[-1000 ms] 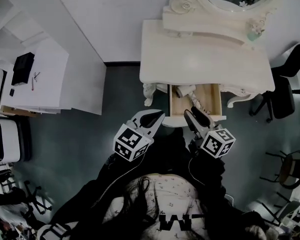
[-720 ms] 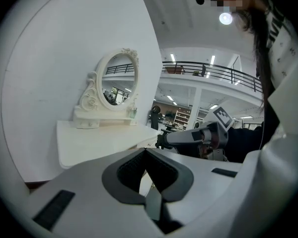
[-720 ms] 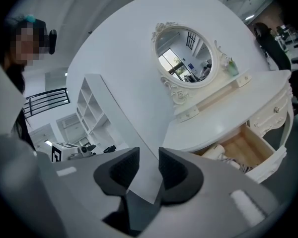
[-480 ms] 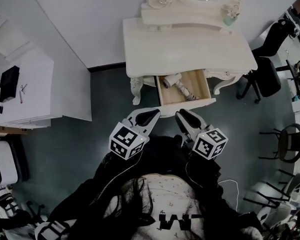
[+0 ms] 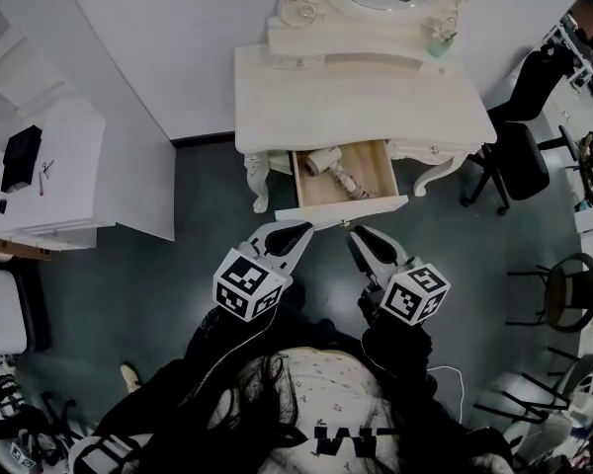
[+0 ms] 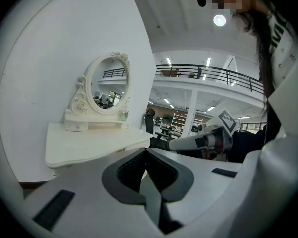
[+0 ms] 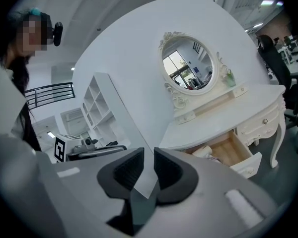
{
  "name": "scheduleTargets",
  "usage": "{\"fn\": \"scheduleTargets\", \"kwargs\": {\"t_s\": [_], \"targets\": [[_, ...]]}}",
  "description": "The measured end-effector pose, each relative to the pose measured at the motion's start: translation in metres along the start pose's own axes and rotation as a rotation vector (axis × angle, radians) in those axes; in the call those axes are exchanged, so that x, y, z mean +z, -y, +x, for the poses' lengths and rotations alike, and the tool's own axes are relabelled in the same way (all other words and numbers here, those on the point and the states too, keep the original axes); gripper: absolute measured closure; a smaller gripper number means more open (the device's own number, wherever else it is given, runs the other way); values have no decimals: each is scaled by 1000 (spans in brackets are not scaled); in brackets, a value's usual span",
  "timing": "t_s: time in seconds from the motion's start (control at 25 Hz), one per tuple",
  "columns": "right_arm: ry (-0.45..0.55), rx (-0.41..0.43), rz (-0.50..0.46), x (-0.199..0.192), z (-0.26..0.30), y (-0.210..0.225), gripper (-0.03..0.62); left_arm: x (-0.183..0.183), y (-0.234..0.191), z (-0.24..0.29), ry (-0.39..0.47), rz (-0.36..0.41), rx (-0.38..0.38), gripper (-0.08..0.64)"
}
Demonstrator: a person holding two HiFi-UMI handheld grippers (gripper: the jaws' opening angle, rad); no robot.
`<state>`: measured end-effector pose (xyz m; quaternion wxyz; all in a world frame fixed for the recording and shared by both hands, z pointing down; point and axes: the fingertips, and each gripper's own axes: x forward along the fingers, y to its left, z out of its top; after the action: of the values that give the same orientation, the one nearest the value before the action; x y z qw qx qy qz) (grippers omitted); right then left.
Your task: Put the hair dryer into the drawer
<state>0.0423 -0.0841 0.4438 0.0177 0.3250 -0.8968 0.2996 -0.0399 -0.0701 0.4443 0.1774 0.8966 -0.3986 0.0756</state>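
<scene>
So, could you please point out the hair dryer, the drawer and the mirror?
hair dryer (image 5: 325, 161): head view, its barrel.
drawer (image 5: 376, 163): head view, bare wooden floor.
mirror (image 7: 188, 69): right gripper view, the glass.

A white mirrored dressing table (image 5: 366, 102) stands against a white wall (image 5: 168, 38) on dark floor (image 5: 148, 275).

1. No words, numbers or brands can be read anywhere.
2. The marker cubes (image 5: 245, 284) on the left hand-held gripper (image 5: 296, 230) and right hand-held gripper (image 5: 360, 237) carry only black-and-white square patterns.
3. The white print on the shirt (image 5: 348, 440) is cut off and illegible.
</scene>
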Motion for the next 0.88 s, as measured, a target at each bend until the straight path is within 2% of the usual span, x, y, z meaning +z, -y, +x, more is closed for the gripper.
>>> {"fn": "scheduleTargets", "kwargs": {"t_s": [0.36,0.68,0.88], "targets": [[-54,71,-41,-14,-72,17,522,-14,78,23,16,-4,70,574],[-103,164,-62,-40,-129,12,522,-36,145,15,12,-7,152,574],[-132,211,-77,-61,-150,0,531,-49,172,3,1,0,195,574]]}}
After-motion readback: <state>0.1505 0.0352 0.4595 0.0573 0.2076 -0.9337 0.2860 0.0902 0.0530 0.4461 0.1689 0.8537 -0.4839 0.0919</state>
